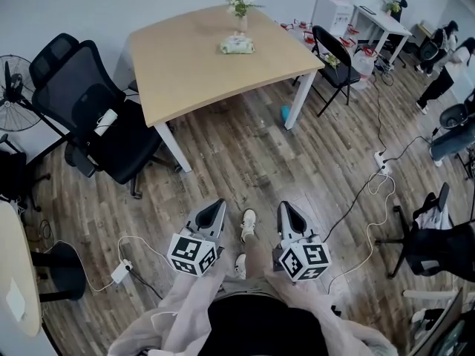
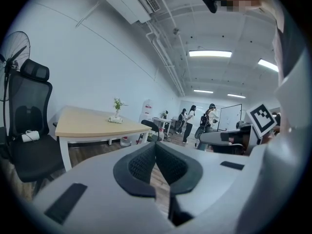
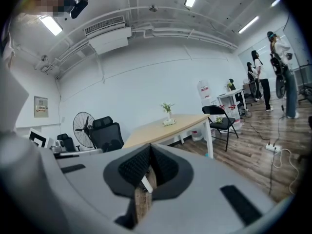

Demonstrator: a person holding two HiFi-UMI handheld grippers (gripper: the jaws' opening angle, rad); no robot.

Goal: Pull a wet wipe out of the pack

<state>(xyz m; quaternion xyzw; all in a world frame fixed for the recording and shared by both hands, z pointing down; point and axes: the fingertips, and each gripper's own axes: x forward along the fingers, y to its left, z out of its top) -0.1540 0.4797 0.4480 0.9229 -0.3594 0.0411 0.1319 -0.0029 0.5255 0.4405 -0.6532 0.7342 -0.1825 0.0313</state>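
Note:
A green-and-white wet wipe pack [image 1: 237, 45] lies on the far side of a light wooden table [image 1: 193, 69], beside a small vase of flowers [image 1: 240, 10]. In the gripper views the pack [image 2: 115, 120] [image 3: 169, 123] is small and distant on that table. Both grippers are held close to the person's body, well short of the table, over the wooden floor. My left gripper [image 1: 217, 208] [image 2: 155, 145] has its jaws together with nothing between them. My right gripper [image 1: 286, 209] [image 3: 149, 147] is likewise shut and empty.
A black office chair [image 1: 96, 121] stands at the table's left and a black folding chair [image 1: 335, 65] at its right. Cables and a power strip [image 1: 382, 162] run over the floor at right. A fan [image 1: 13, 95] is at far left. People stand at the back right [image 1: 445, 58].

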